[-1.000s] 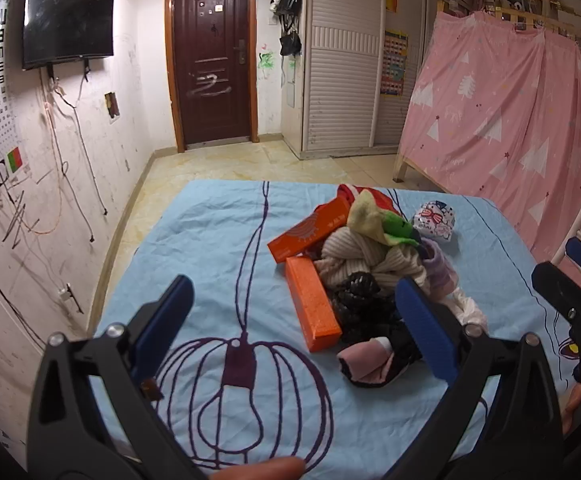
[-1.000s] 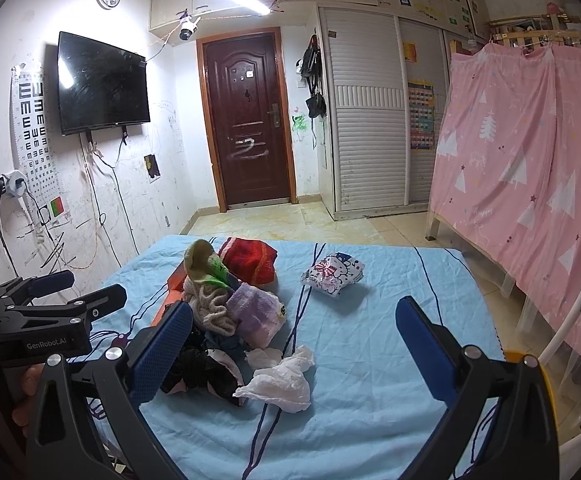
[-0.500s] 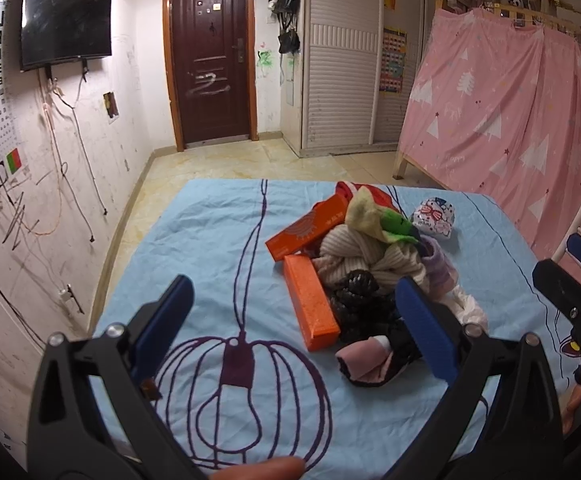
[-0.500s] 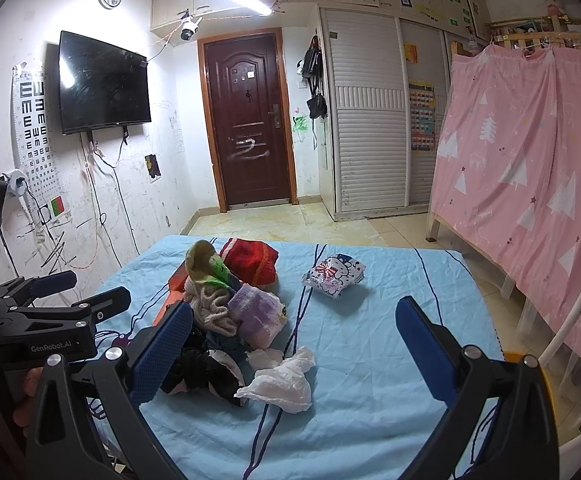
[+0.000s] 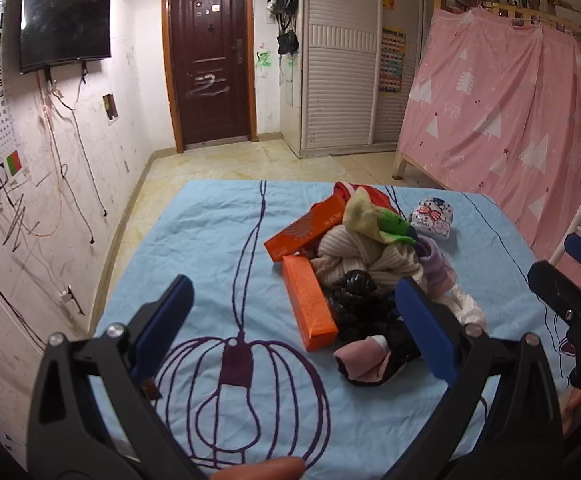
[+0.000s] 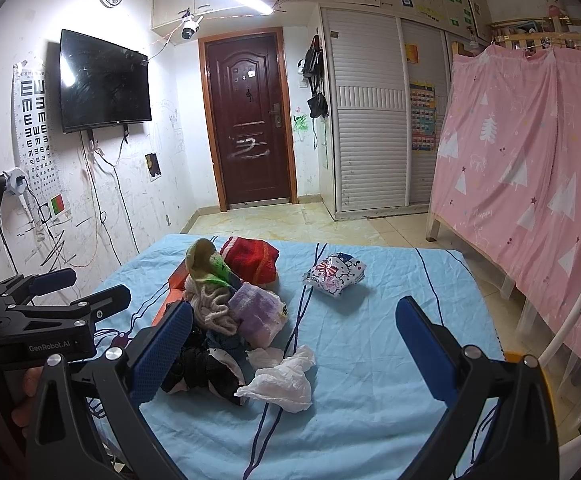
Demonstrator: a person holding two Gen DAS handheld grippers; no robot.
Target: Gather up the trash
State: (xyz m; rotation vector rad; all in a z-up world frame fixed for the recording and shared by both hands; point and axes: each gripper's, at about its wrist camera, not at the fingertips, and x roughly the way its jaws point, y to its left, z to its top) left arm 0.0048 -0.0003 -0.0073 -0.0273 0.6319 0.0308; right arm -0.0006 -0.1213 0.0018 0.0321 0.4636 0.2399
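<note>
Both the left claw [image 5: 290,320] and right claw [image 6: 294,340] gape apart, empty. The crumpled white tissue wad [image 6: 280,378] lies lower centre on the blue bedsheet [image 6: 370,320]; probably featherlight and soft, best pinched at its raised folds.

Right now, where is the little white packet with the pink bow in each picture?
Left wrist: the bow packet lies right of centre, beyond the clothes pile.
Right wrist: the packet lies at centre, right of the pile.
Shared landmark: the brown door straight behind.
</note>
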